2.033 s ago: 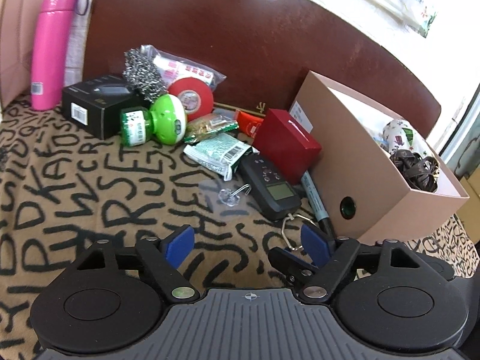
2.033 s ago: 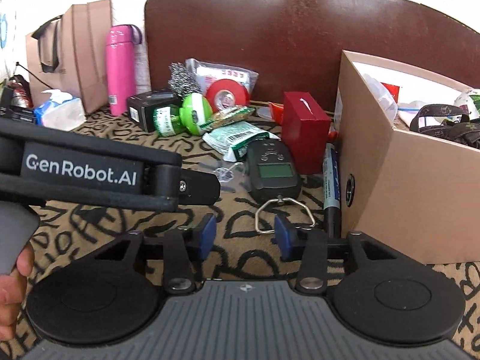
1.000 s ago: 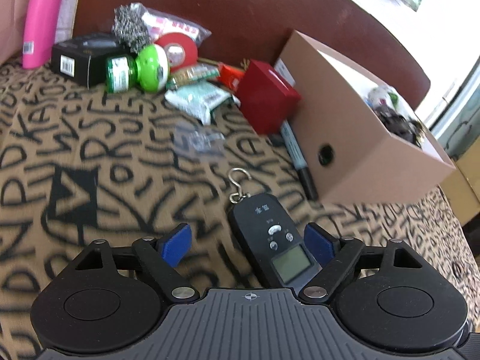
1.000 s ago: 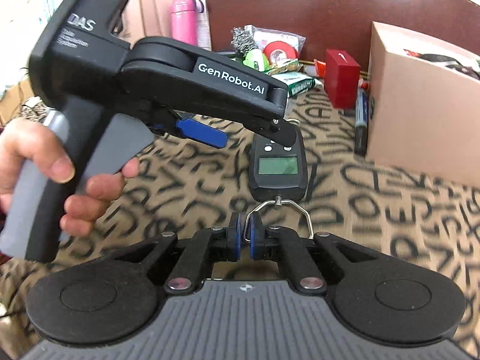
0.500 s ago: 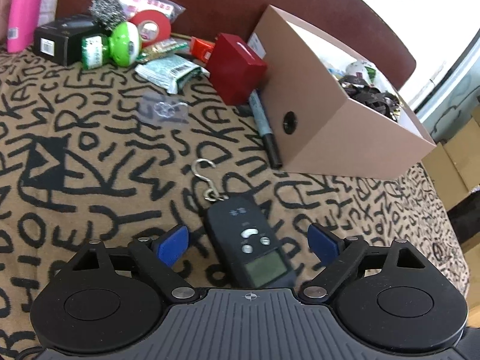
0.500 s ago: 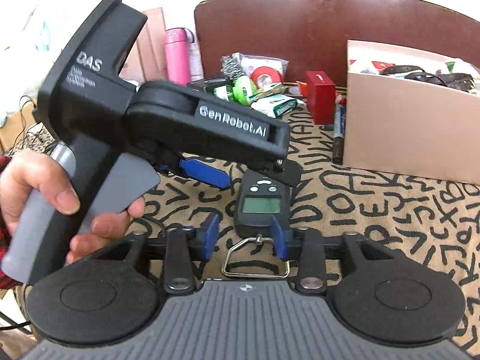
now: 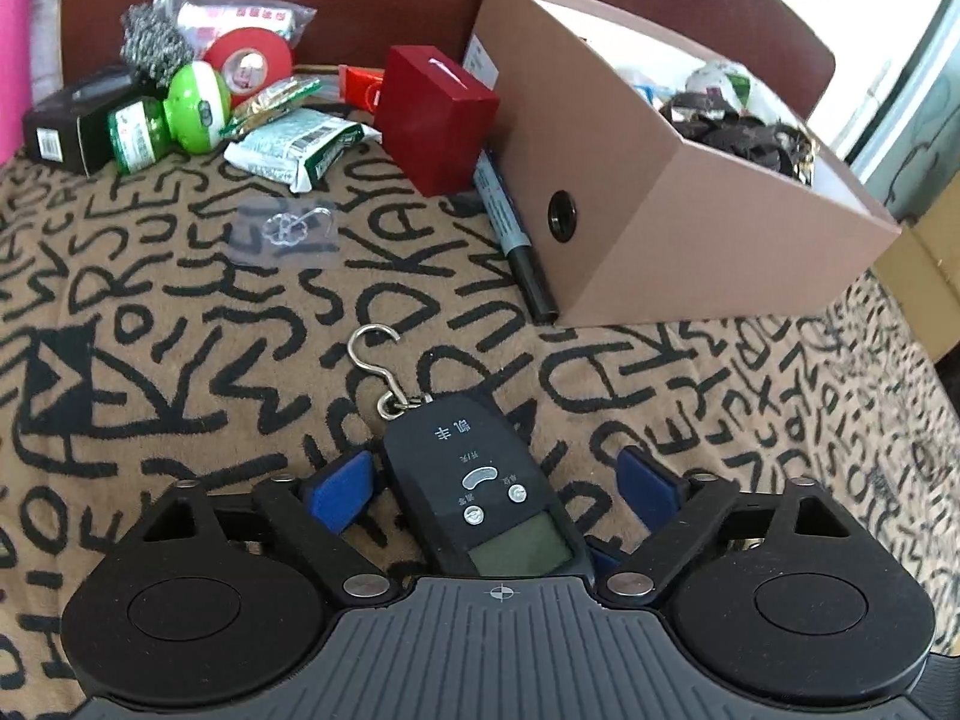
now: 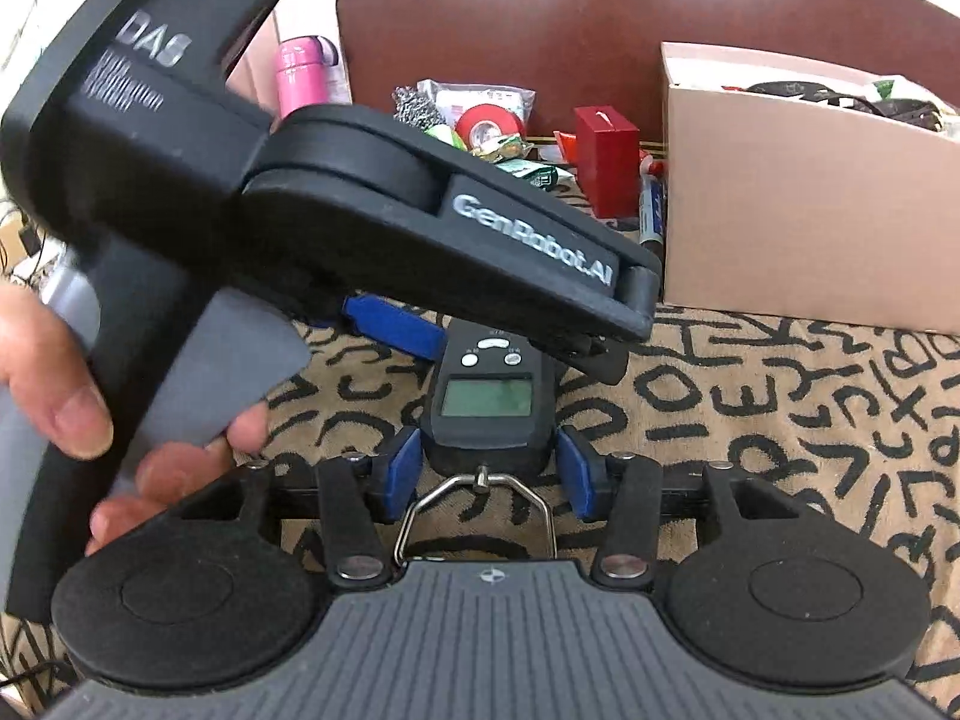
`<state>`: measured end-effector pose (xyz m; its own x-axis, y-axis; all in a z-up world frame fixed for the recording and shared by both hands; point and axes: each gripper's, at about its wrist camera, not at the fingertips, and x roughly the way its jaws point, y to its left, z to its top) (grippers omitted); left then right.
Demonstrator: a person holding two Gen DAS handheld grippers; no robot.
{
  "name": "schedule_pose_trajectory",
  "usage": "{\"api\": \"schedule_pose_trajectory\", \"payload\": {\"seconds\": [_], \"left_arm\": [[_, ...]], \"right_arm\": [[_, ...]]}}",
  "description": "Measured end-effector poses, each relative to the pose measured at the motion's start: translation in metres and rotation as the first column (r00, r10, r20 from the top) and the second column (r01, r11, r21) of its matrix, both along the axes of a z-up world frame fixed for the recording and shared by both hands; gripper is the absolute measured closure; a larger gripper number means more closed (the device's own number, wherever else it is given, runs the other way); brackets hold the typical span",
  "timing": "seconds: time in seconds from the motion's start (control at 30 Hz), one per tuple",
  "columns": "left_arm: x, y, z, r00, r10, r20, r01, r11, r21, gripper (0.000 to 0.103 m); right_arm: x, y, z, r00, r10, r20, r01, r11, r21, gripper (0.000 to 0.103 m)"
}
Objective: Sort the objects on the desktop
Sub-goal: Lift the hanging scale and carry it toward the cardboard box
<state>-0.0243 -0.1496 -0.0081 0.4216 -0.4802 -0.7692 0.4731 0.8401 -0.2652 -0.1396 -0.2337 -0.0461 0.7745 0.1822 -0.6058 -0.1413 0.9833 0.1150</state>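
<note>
A black hanging scale (image 7: 489, 483) with a metal hook (image 7: 375, 360) lies on the patterned cloth. My left gripper (image 7: 495, 489) is open, its blue pads either side of the scale body. The scale also shows in the right wrist view (image 8: 487, 399), with its metal handle loop (image 8: 477, 510) toward me. My right gripper (image 8: 487, 471) is open around the scale's near end, pads close to its sides. The left gripper body (image 8: 360, 228) crosses above the scale in that view.
A brown cardboard box (image 7: 690, 216) holding several items stands at the right. A marker (image 7: 510, 234) lies along its side, next to a red box (image 7: 438, 114). A pile with red tape (image 7: 249, 63), a green bottle (image 7: 168, 117), packets and a black box (image 7: 72, 120) sits at the back left.
My right gripper let go of the scale's handle loop, opened, and now straddles the scale's end. My left gripper came down around the scale, which lies nearer than before.
</note>
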Motion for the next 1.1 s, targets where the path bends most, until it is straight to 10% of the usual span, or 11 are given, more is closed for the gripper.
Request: {"api": "schedule_pose_trajectory", "payload": {"seconds": [0.23,0.67,1.1], "left_arm": [[0.0,-0.004,0.001,1.0,-0.007,0.005,0.007,1.0,0.019,0.014],[-0.007,-0.01,0.004,0.997,-0.022,0.071,0.014,0.993,0.119,0.039],[-0.04,-0.018,0.05,0.993,-0.001,0.117,0.0,1.0,0.011,0.042]], "right_arm": [[0.0,0.004,-0.001,1.0,0.008,0.005,-0.008,0.999,-0.032,0.048],[-0.004,0.015,-0.003,1.0,0.011,-0.003,-0.011,0.997,-0.076,0.048],[-0.044,0.001,0.036,0.996,-0.032,0.08,0.038,0.997,-0.07,0.049]]}}
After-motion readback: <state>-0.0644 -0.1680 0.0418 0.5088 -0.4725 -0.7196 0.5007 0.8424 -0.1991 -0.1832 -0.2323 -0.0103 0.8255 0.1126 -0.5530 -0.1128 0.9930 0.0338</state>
